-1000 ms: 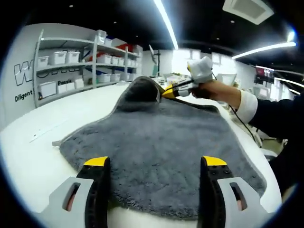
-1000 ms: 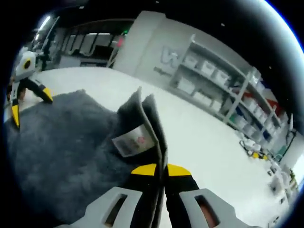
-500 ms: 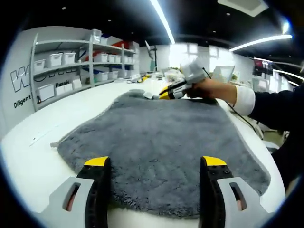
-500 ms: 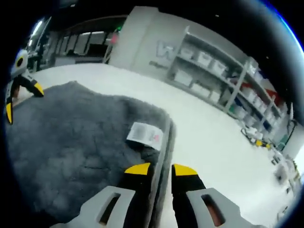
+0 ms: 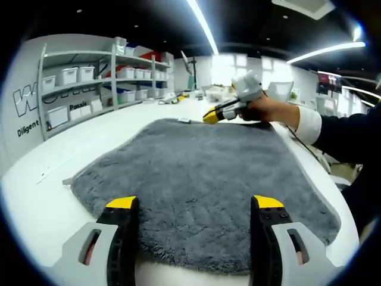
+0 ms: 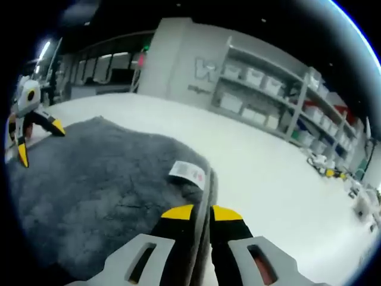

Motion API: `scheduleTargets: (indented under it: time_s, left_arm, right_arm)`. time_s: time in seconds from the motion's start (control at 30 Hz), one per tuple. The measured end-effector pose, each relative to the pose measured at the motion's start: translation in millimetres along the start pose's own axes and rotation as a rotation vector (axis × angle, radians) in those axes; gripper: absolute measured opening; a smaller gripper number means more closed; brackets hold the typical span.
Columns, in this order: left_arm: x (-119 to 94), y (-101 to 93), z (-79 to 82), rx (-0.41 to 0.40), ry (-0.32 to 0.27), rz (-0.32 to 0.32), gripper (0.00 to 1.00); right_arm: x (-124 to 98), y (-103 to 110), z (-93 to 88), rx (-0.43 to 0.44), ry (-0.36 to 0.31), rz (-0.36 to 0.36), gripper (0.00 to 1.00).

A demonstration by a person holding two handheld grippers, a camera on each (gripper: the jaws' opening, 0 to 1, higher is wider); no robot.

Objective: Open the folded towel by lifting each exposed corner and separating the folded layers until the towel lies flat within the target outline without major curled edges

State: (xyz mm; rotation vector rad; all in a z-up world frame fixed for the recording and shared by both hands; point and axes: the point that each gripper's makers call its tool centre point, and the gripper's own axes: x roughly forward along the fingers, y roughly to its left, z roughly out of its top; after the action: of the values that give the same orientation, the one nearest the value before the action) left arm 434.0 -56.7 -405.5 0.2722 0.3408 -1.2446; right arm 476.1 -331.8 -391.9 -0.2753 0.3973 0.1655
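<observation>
Right gripper view: towel edge sits between slightly parted right gripper jaws, lower centre; corner could be dragged, curled.

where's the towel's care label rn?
In the right gripper view, the white label lies on the grey towel at its edge, just beyond the right gripper.

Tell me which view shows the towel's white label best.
The right gripper view: the white label lies face-up on the towel just beyond the right tool. In the left gripper view it's only a pale speck at the far edge.
</observation>
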Motion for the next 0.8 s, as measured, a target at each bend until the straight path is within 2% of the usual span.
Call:
scheduleTargets:
  time_s: [0.1,0.13,0.23,0.3,0.4,0.5,0.6,0.73,0.8]
  left_arm:
    - [-1,-1.7,-0.2,0.005,0.003,0.002,0.75]
    - [-1,-2.3,-0.6,0.007,0.004,0.004,0.75]
    - [1,-2.7,-2.2,-0.006,0.009,0.006,0.76]
    - [1,-3.9,-2.4,-0.002,0.011,0.010,0.76]
    - [1,-5.1,-3.0,-0.001,0.015,0.016,0.76]
    - [3,-5.9,-4.2,-0.011,0.007,0.020,0.77]
    - [3,-6.6,-4.2,-0.013,0.003,0.024,0.78]
    - [3,-7.7,-4.7,-0.017,-0.002,0.032,0.78]
    - [3,-7.7,-4.1,-0.023,-0.010,0.037,0.78]
  right_arm:
    - [1,3,-1.7,0.044,-0.001,0.025,0.03]
    - [0,8,-5.3,0.091,0.011,0.037,0.04]
    - [2,3,-17.0,0.132,0.049,0.007,0.09]
    - [3,0,-18.4,0.150,0.031,-0.004,0.14]
    - [2,0,-19.3,0.185,0.023,0.004,0.12]
    - [3,7,-20.2,0.167,0.009,0.024,0.05]
    - [2,7,-17.7,0.137,0.014,0.003,0.01]
    - [0,5,-12.3,0.008,0.025,-0.059,0.00]
    - [-2,6,-9.0,-0.018,0.033,-0.077,0.00]
